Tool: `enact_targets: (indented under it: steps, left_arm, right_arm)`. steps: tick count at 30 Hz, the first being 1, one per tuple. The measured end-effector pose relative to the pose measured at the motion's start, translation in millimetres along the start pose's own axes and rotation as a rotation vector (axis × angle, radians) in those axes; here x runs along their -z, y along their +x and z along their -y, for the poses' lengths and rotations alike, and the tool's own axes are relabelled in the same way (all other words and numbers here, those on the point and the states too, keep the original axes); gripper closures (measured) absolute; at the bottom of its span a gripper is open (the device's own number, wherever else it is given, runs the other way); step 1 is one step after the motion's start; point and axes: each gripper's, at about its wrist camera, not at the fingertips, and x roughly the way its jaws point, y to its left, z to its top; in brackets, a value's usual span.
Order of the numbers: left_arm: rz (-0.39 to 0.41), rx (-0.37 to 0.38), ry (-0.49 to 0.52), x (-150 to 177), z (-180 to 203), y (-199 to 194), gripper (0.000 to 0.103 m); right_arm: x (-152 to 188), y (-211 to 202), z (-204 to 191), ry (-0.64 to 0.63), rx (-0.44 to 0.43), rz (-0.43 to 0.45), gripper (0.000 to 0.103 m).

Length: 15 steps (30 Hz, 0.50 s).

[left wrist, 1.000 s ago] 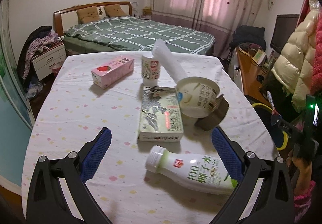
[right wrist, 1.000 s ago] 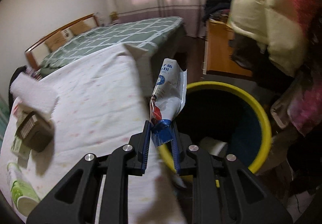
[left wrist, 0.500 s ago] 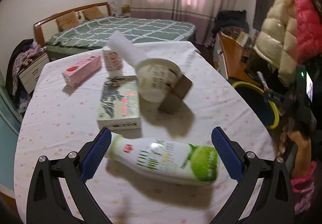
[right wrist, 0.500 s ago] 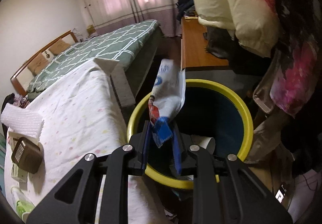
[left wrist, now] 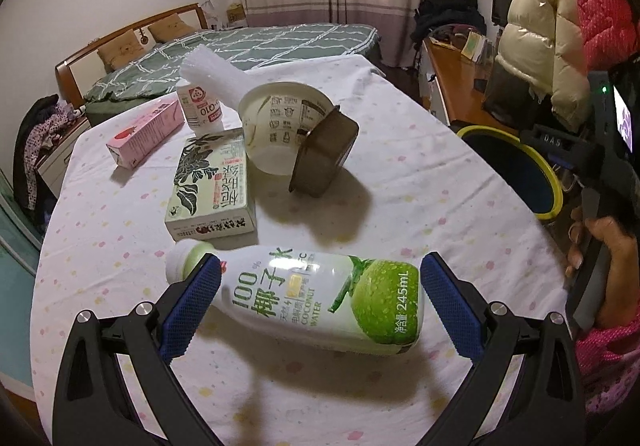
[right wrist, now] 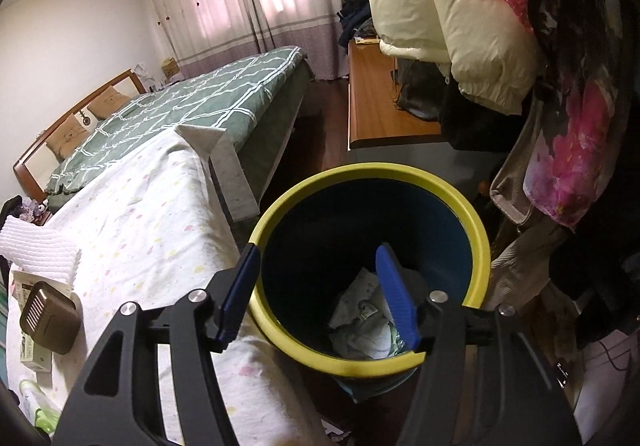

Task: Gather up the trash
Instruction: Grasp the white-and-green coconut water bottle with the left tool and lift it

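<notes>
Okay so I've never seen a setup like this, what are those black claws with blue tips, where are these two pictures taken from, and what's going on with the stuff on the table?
No robot here: a person holds a hand-held two-finger gripper in each hand, with a camera on each looking along its fingers.

The left camera shows the left gripper open astride a white-and-green coconut water bottle lying on the dotted white tablecloth; I cannot tell whether the pads touch it. Beyond it lie a pale green carton, a pink carton, a small white bottle, a white paper tub and a brown plastic cup.

The right camera shows the right gripper over a yellow-rimmed blue bin. Its jaws have just been opening and hold nothing; wrappers lie in the bin.
</notes>
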Motion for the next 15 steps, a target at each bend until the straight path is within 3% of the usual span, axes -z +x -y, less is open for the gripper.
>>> enact_targets:
  steps: [7,12,15]
  left_arm:
    - [0.001,-0.027,0.0,8.9,-11.8,-8.2,0.005]
    - [-0.035,-0.025,-0.067,21.1,-46.6,-14.5,0.005]
    - [-0.044,-0.086,-0.107,29.1,-71.0,-21.1,0.005]
  right_arm:
    - [-0.7,1.2,-0.2,-0.002,-0.006,-0.005,0.045]
    - [-0.8,1.0,-1.2,-0.003,-0.008,-0.003,0.045]
    - [-0.9,0.9,-1.6,-0.004,-0.008,-0.003,0.045]
